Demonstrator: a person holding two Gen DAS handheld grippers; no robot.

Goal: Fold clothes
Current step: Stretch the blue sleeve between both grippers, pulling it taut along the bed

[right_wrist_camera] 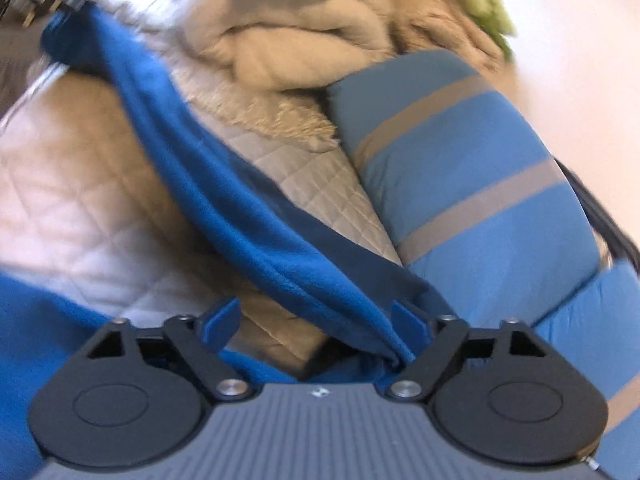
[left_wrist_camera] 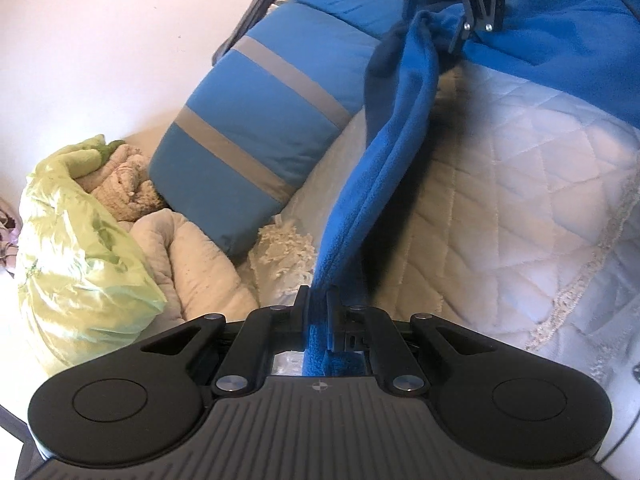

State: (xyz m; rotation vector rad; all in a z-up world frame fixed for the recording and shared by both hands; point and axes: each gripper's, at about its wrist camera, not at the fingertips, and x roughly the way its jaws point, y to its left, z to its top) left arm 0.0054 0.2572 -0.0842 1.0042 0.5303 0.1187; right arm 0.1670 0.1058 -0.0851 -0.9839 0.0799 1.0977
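Your left black plastic two-finger gripper (left_wrist_camera: 319,312) has a ribbed grey base, two round black discs, silver screws and black fingers (left_wrist_camera: 301,312), while your right black plastic gripper (right_wrist_camera: 320,320) carries blue finger pads (right_wrist_camera: 410,322).

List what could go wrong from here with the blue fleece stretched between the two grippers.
1. The right gripper stands open with the blue fleece only draped past one finger, so that end may drop onto the quilted bedcover.
2. The left gripper pinches just a narrow bunched edge; a pull could slip it free.
3. The hanging fleece passes close to the striped blue pillow and may drag across it.
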